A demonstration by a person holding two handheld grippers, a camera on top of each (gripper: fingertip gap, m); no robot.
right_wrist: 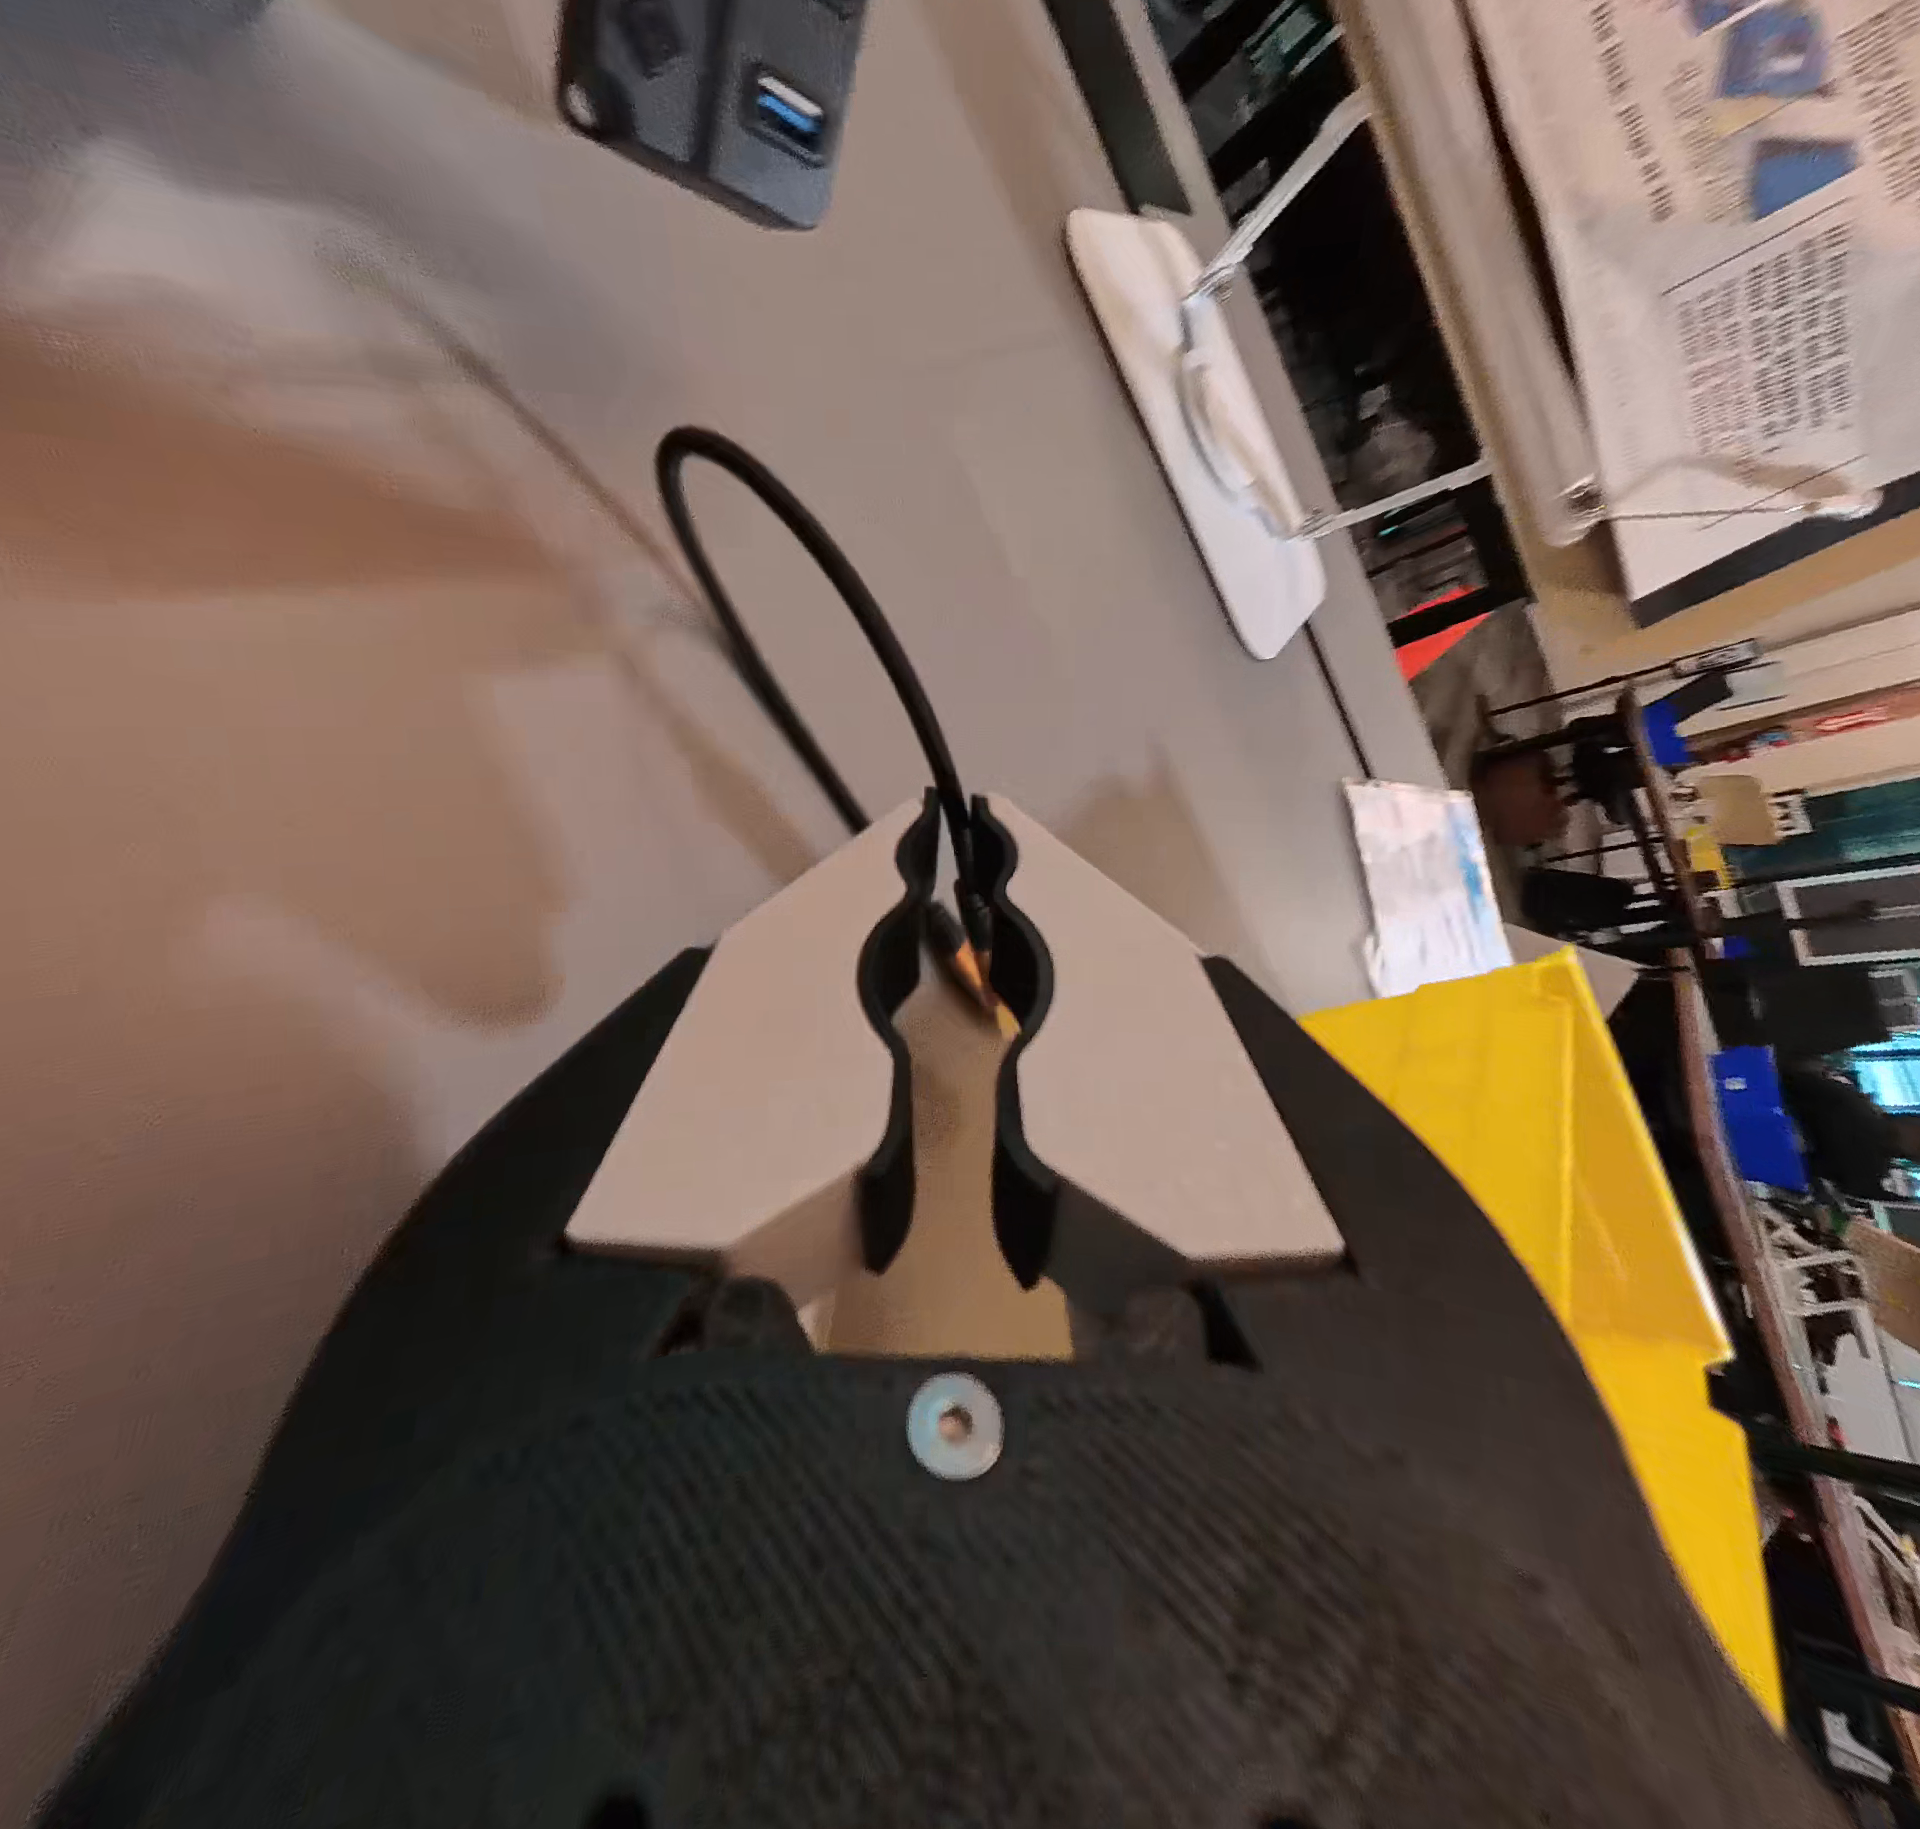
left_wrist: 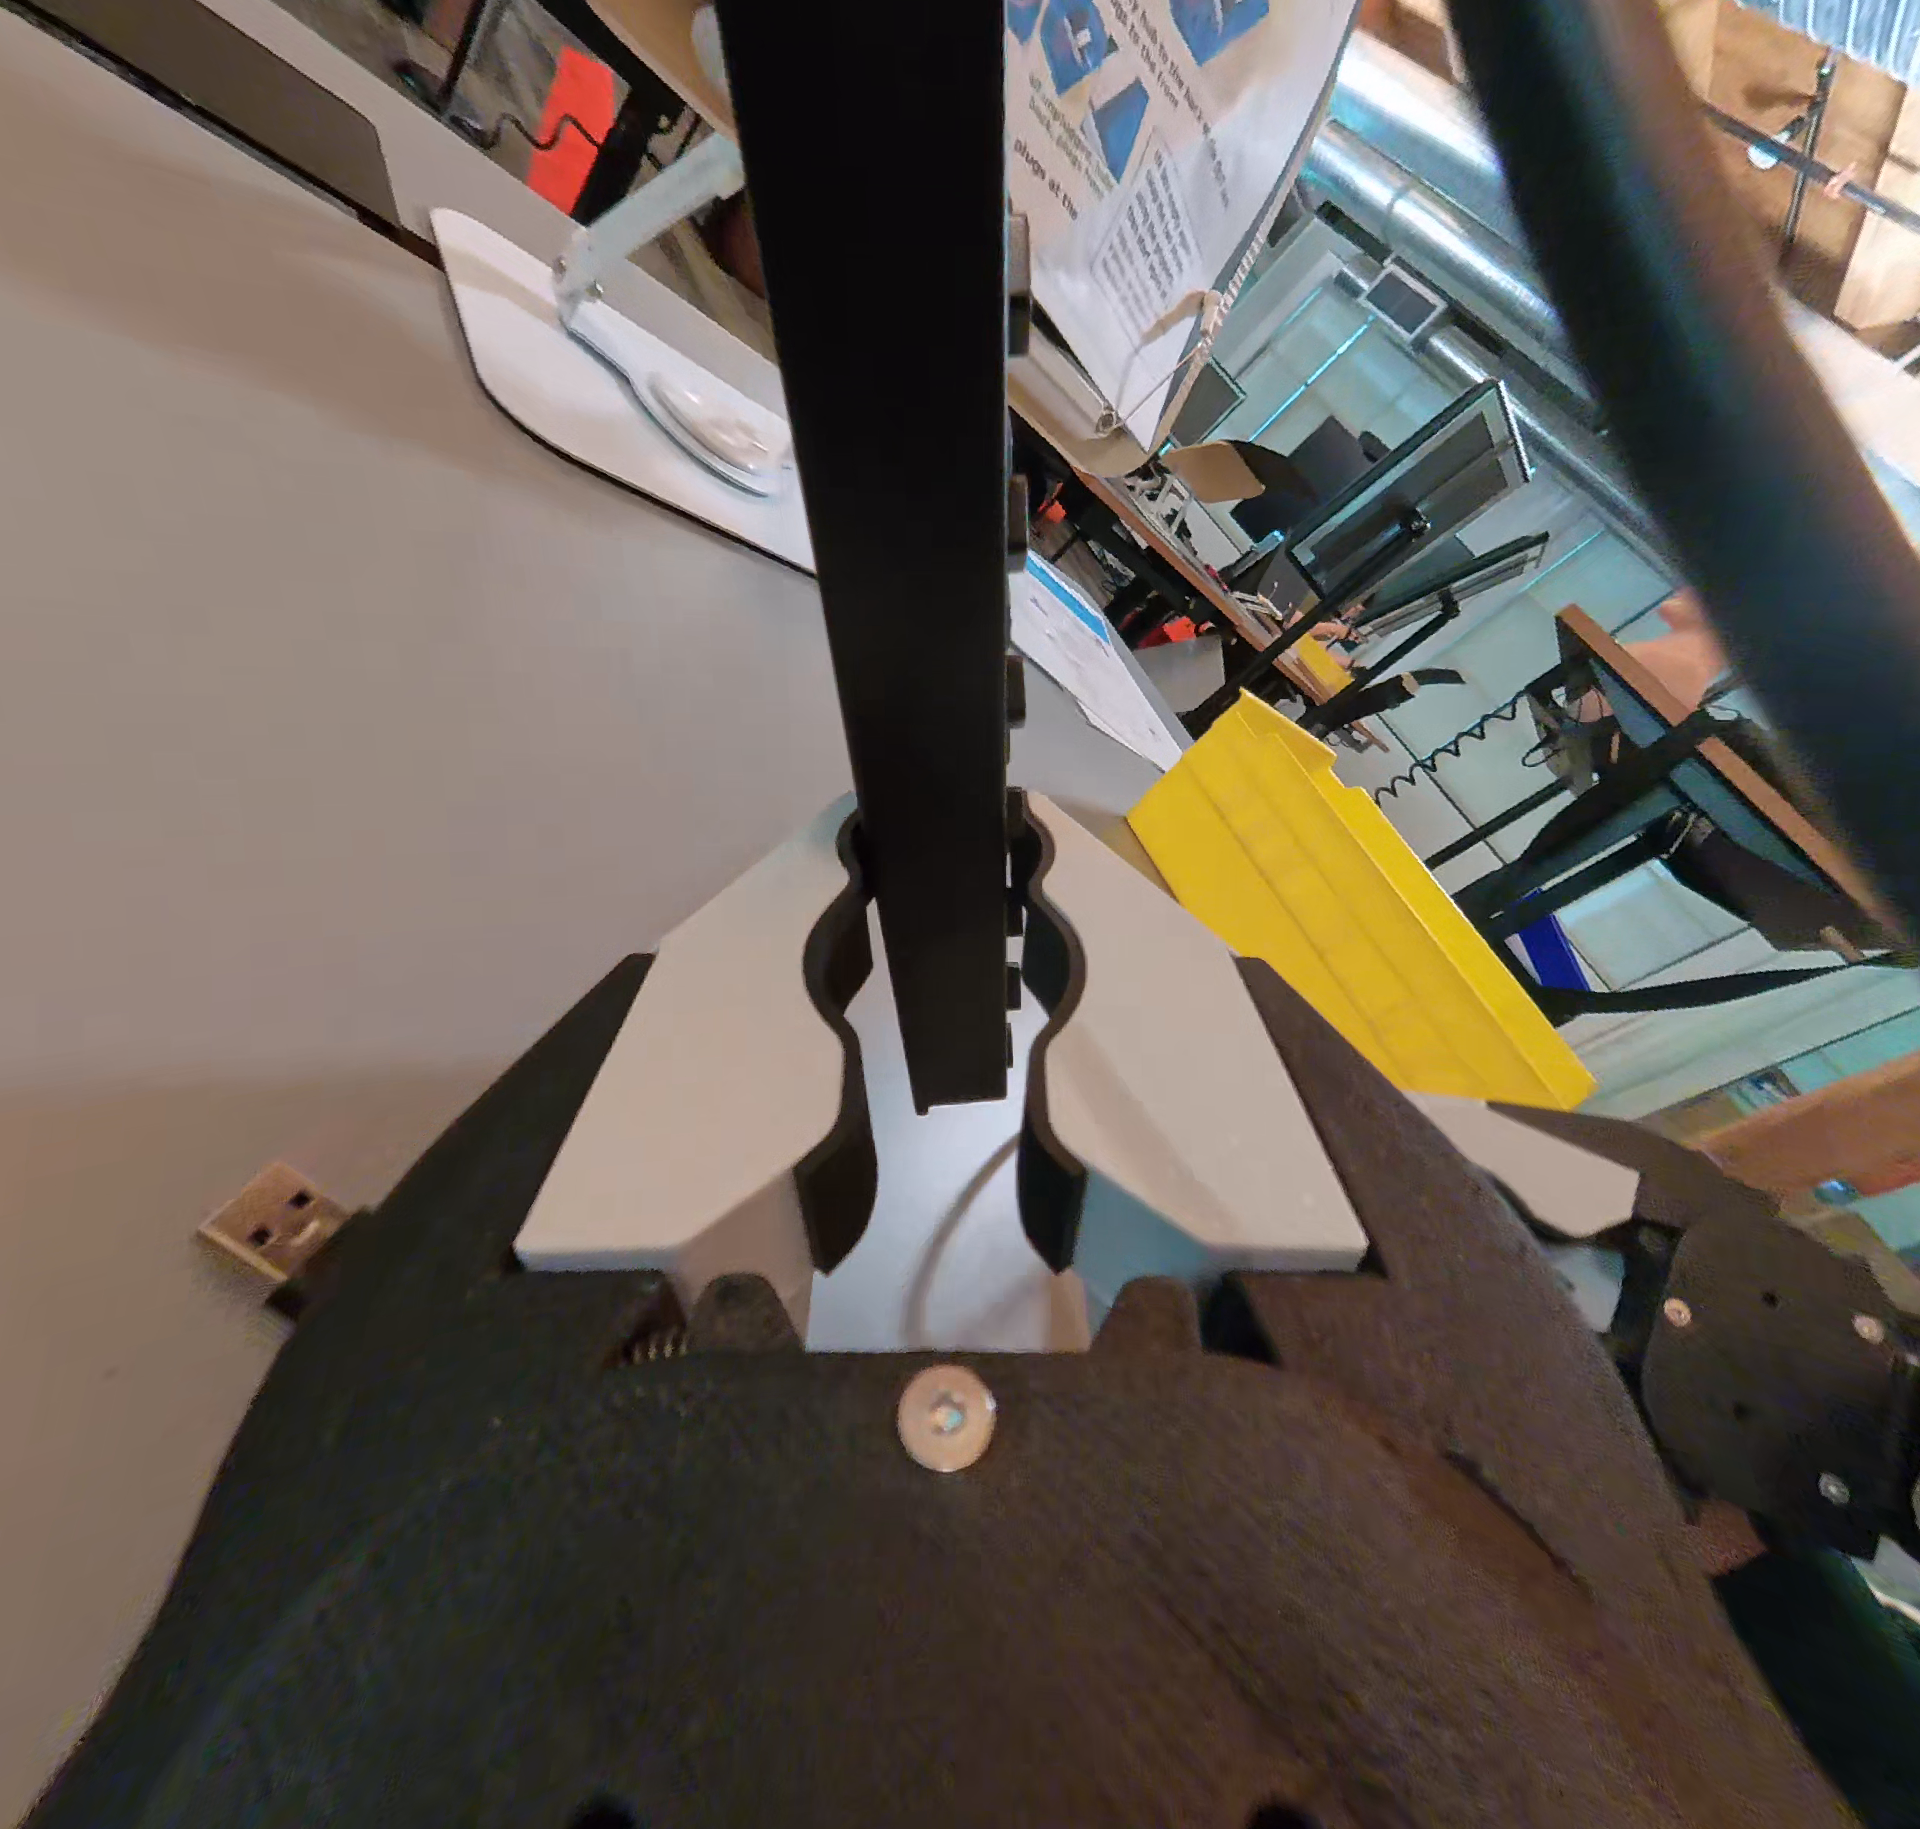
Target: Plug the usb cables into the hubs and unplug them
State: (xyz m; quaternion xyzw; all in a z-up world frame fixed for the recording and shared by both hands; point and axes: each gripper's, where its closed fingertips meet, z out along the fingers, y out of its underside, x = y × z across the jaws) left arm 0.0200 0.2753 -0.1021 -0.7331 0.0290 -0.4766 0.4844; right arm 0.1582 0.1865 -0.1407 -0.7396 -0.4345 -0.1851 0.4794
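Observation:
In the left wrist view my left gripper (left_wrist: 945, 834) is shut on a long black USB hub (left_wrist: 873, 377), which stands up out of the fingers above the grey table (left_wrist: 312, 740). A loose silver USB plug (left_wrist: 272, 1234) lies on the table by the gripper's left side. A thick black cable (left_wrist: 1662, 325) crosses the upper right, blurred. Part of the other gripper (left_wrist: 1766, 1364) shows at the right edge. In the right wrist view my right gripper (right_wrist: 951, 813) is shut on a thin black USB cable (right_wrist: 790, 543) that loops over the table. A second black hub (right_wrist: 717, 44) with blue ports lies at the top.
A yellow bin (left_wrist: 1340, 927) stands to the right, also in the right wrist view (right_wrist: 1507, 1156). A white stand base (left_wrist: 582, 397) (right_wrist: 1195, 408) sits at the table's far side, holding a board with a printed sheet (left_wrist: 1164, 117) (right_wrist: 1714, 221). Benches and clutter lie beyond.

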